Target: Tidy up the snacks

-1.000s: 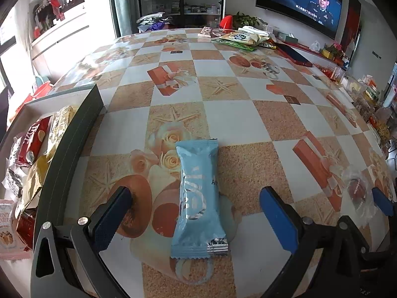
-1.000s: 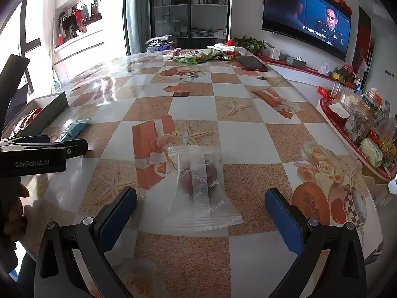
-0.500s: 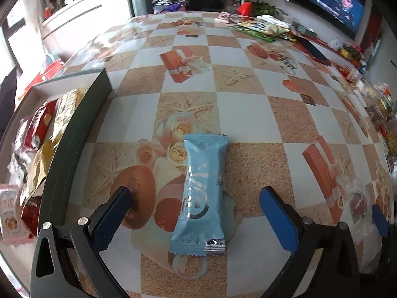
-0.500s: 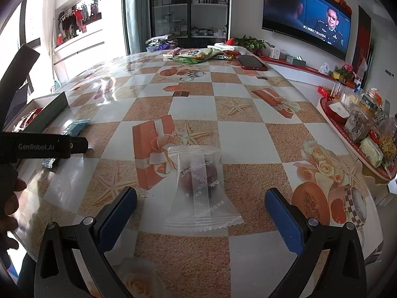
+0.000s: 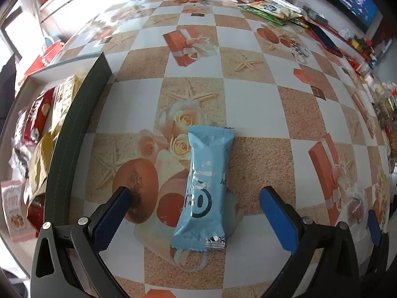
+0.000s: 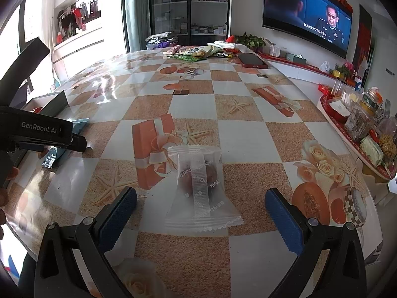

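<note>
A light blue snack bar [image 5: 204,188] lies flat on the patterned table, lengthwise between the fingers of my left gripper [image 5: 196,213], which is open and hovers above it. A clear wrapped pastry [image 6: 199,188] lies between the fingers of my right gripper [image 6: 201,213], also open and untouching. The pastry also shows at the right edge of the left wrist view [image 5: 353,204]. The blue bar and the left gripper body [image 6: 39,131] show at the left of the right wrist view. A dark-walled box [image 5: 74,124] holding several snack packs stands left of the blue bar.
A pile of snack bags [image 6: 198,51] and a red phone [image 6: 251,60] lie at the table's far end. A red tray with jars [image 6: 359,124] sits off the right edge. My hand [image 6: 5,193] shows at the left.
The left gripper has tilted downward and come closer over the blue bar. The right gripper and the pastry have not moved.
</note>
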